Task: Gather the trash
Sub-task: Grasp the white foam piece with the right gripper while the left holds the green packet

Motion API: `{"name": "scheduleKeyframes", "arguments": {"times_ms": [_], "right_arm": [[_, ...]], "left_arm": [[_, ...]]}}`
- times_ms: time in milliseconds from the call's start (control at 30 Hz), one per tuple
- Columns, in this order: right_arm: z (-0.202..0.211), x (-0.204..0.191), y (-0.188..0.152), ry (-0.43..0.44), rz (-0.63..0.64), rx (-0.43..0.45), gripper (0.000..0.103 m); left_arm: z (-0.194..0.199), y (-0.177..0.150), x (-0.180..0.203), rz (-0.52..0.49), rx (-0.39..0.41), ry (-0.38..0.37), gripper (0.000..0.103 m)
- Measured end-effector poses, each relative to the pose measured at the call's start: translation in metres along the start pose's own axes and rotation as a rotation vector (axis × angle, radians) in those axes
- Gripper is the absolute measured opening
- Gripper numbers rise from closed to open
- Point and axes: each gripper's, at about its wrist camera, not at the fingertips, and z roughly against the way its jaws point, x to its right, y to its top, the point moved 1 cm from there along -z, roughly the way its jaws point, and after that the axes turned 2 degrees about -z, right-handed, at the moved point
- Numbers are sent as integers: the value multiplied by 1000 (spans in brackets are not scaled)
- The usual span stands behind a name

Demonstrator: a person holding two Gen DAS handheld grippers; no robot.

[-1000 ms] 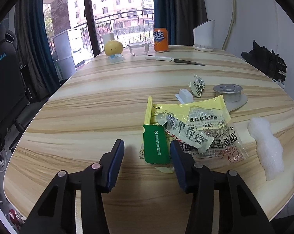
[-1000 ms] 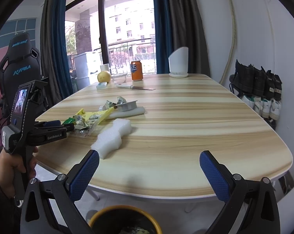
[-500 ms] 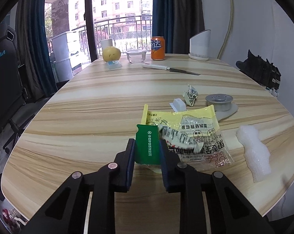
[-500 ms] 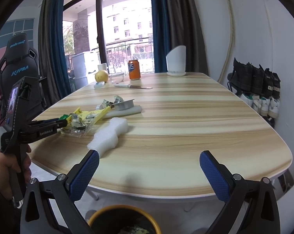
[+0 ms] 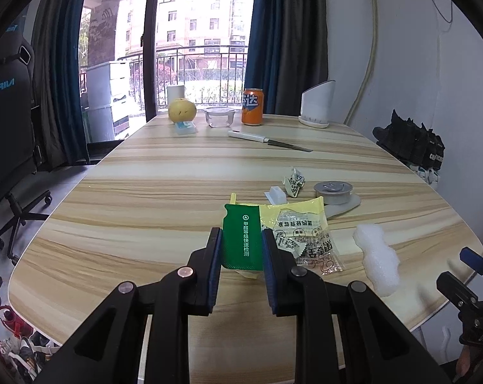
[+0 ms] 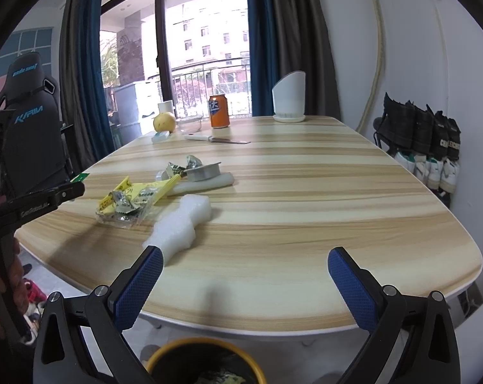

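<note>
On the bench (image 5: 145,192) lie one green packet (image 5: 242,240), one yellow wrapper (image 5: 302,224), one foam block (image 5: 374,256), one crumpled foil scrap (image 5: 293,181), one tin (image 5: 332,192), one knife (image 5: 267,140), one orange can (image 5: 252,106), one yellow fruit (image 5: 182,110), and one glass bowl (image 5: 218,116).

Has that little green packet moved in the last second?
Yes. The green packet, pinched in the left gripper, has come up off the yellow wrapper it lay on; in the right wrist view it hangs clear of the table.
</note>
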Motion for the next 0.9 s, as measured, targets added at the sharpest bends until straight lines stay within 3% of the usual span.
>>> {"name": "scheduleKeyframes", "arguments": {"times_ms": [400,900], "right_arm": [[-39,-50,6,6,68,-86,103],[-69,-51,1,-49,65,-129,102]], "left_arm": [[8,-12,3,4,23,-32,19],[12,-17,-6,39,35,-83,19]]}}
